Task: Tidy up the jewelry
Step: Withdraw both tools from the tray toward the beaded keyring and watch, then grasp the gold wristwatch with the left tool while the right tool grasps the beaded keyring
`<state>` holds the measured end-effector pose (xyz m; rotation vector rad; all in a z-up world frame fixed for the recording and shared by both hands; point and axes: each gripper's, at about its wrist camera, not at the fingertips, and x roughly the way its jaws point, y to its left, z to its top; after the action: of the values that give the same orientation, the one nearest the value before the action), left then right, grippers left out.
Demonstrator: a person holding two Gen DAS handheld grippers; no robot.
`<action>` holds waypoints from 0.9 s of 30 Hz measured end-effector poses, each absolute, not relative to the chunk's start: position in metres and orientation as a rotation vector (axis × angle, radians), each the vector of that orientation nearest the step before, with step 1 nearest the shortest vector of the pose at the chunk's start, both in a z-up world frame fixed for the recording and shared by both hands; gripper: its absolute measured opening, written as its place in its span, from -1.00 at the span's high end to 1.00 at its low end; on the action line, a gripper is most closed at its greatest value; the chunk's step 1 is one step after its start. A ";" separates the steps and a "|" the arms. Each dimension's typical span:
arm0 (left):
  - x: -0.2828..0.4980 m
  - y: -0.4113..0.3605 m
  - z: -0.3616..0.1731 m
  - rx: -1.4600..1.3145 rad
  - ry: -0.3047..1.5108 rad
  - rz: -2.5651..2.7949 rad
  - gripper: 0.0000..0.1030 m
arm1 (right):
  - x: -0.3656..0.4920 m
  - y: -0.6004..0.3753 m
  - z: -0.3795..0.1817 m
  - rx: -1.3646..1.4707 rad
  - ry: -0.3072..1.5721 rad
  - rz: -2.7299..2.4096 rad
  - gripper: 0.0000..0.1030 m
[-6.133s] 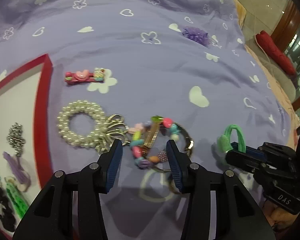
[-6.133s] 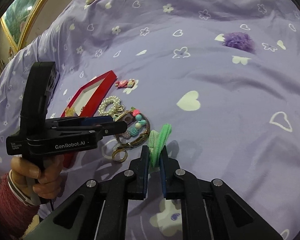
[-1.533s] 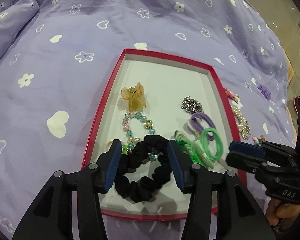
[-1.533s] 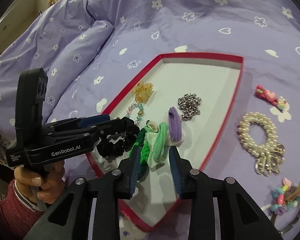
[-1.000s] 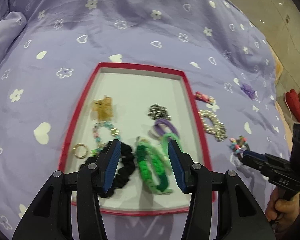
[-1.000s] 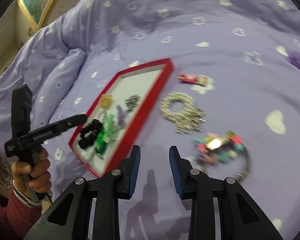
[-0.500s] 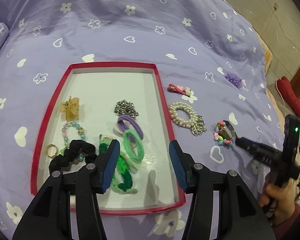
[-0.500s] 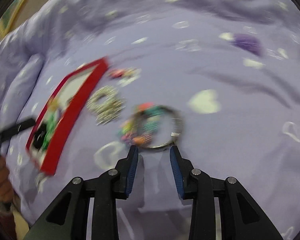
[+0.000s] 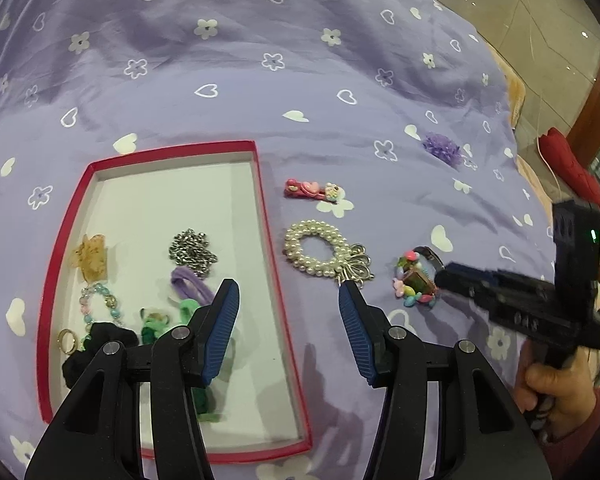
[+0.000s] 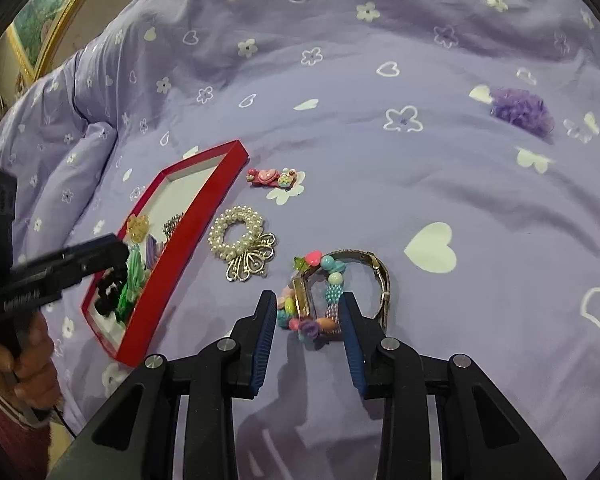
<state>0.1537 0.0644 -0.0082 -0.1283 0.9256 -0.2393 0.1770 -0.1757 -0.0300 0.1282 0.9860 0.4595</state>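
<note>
My right gripper point(image 10: 307, 298) is low over the purple bedspread. Its jaws are closing around a beaded watch point(image 10: 332, 280) that lies between them, and the pads do not press on it. My left gripper point(image 9: 288, 286) hangs open and empty above the right rim of the red tray point(image 9: 268, 240). To the right of the tray lie a pearl bracelet point(image 9: 316, 248) with a silver charm and a pink hair clip point(image 9: 312, 190). A purple fabric flower point(image 10: 520, 110) sits far back on the right.
The tray holds a black scrunchie point(image 9: 96, 344), green hair ties point(image 9: 156, 320), a purple tie point(image 9: 188, 284), a silver chain point(image 9: 192, 248), an amber claw clip point(image 9: 90, 258), a bead bracelet and a gold ring point(image 9: 67, 340). A hand point(image 9: 556, 380) grips the right tool.
The green hair tie left my right gripper and lies in the tray. The right gripper swung right to the beaded watch. My left gripper shifted right from the scrunchie to the tray's rim.
</note>
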 end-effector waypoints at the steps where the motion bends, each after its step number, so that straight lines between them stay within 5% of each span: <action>1: 0.154 0.063 -0.010 -0.130 0.929 -0.242 -0.01 | 0.182 -0.178 -0.030 0.144 0.990 0.460 0.43; 20: 0.151 0.046 -0.024 -0.144 0.976 -0.282 -0.01 | 0.212 -0.161 -0.041 0.010 1.074 0.507 0.56; 27: 0.148 0.036 -0.025 -0.140 0.986 -0.294 -0.02 | 0.211 -0.151 -0.055 -0.065 1.079 0.488 0.76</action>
<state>0.1477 0.0363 -0.0249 -0.1397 0.9864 -0.2942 0.2107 -0.1507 -0.0546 -0.0651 1.0786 0.4882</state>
